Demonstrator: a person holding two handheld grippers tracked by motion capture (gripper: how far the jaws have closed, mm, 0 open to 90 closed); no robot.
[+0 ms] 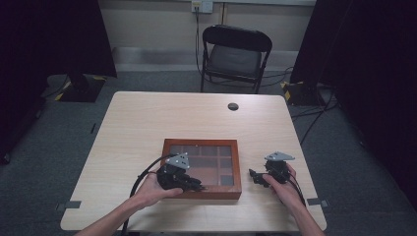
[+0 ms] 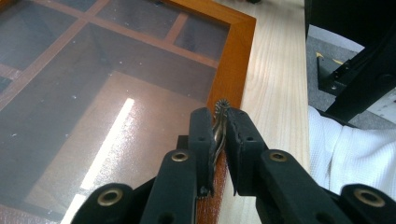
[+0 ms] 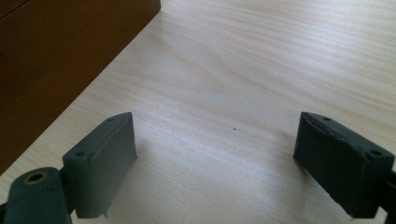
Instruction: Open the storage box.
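Observation:
A brown wooden box [image 1: 238, 167] with a glass lid [image 2: 93, 93] lies near the table's front edge, and dividers show through the glass. My left gripper [image 1: 196, 186] is at the box's front rim [image 2: 233, 51]. In the left gripper view its jaws [image 2: 220, 126] are shut on a small metal clasp [image 2: 221, 106] that stands up from that rim. My right gripper [image 1: 254, 176] rests just right of the box. In the right gripper view it [image 3: 215, 158] stands open over bare tabletop, with the box's side wall [image 3: 56, 60] at the left.
The light wood table [image 1: 147, 123] has a round cable hole [image 1: 233, 106] at the back. A black folding chair [image 1: 235, 54] stands behind it. Dark curtains flank both sides, with a stand base [image 1: 81, 86] at the left. A white sleeve [image 2: 355, 149] lies beside the table's edge.

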